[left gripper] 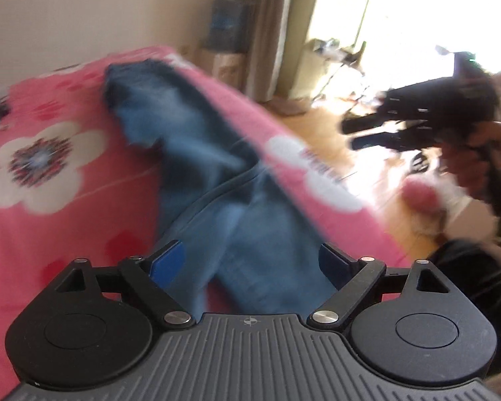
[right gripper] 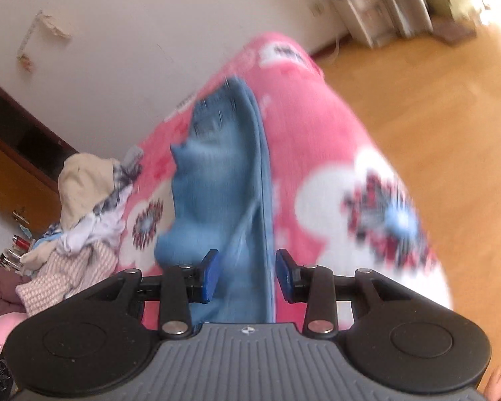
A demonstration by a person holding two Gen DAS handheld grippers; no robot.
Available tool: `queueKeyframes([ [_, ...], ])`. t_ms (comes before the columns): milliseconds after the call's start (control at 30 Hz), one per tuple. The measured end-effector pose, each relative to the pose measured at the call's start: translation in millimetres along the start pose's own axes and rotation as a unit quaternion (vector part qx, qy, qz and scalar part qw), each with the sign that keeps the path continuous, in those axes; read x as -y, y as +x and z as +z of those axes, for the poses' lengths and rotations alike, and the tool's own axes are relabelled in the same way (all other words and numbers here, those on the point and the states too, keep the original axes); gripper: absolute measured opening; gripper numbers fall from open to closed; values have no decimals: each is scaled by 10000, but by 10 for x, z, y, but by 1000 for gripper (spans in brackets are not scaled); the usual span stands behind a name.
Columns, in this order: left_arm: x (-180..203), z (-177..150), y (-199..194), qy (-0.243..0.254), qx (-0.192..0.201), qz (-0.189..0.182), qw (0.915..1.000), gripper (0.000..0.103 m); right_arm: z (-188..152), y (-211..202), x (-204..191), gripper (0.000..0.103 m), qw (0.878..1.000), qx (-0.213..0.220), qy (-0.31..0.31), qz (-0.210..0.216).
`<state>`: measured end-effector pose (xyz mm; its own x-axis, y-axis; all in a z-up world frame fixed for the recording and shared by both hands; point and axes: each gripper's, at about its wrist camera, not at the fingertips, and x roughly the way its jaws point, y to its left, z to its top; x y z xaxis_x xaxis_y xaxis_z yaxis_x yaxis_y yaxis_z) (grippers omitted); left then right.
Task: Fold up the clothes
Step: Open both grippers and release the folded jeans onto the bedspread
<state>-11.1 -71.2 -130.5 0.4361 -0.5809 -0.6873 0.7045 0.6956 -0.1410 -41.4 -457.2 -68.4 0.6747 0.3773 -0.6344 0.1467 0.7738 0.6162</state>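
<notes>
A pair of blue jeans (left gripper: 217, 180) lies stretched along the right edge of a bed with a pink flowered cover (left gripper: 50, 207). My left gripper (left gripper: 250, 264) hovers over the near end of the jeans, its blue-padded fingers spread wide and holding nothing. The right gripper (left gripper: 357, 133), held by a hand, hangs beyond the bed edge over the floor, apart from the cloth. In the right wrist view the jeans (right gripper: 223, 173) run away from the right gripper (right gripper: 247, 275), whose fingers stand apart with nothing clamped. Both views are blurred by motion.
A heap of mixed clothes (right gripper: 83, 214) sits on the bed's left side. A wooden floor (right gripper: 434, 100) lies right of the bed. A white wall (right gripper: 133, 33), curtains (left gripper: 270, 33) and a bright window stand beyond. A dark wooden cabinet (right gripper: 13, 153) is at far left.
</notes>
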Motion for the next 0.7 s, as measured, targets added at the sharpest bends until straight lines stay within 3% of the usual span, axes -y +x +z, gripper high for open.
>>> queueKeyframes([
  [200,-356,-107,2,-594,-171,234,9978,73,-206,424,10,36,9978,-167,633,112],
  [433,-611,-124,212,-529,-375,153,9978,68,-73,915,-125,33,9964,-103,836,44],
  [700,-753,-192,426,-277,-534,-131,9981,66,-40,1116,-128,33,9956,-235,906,54],
])
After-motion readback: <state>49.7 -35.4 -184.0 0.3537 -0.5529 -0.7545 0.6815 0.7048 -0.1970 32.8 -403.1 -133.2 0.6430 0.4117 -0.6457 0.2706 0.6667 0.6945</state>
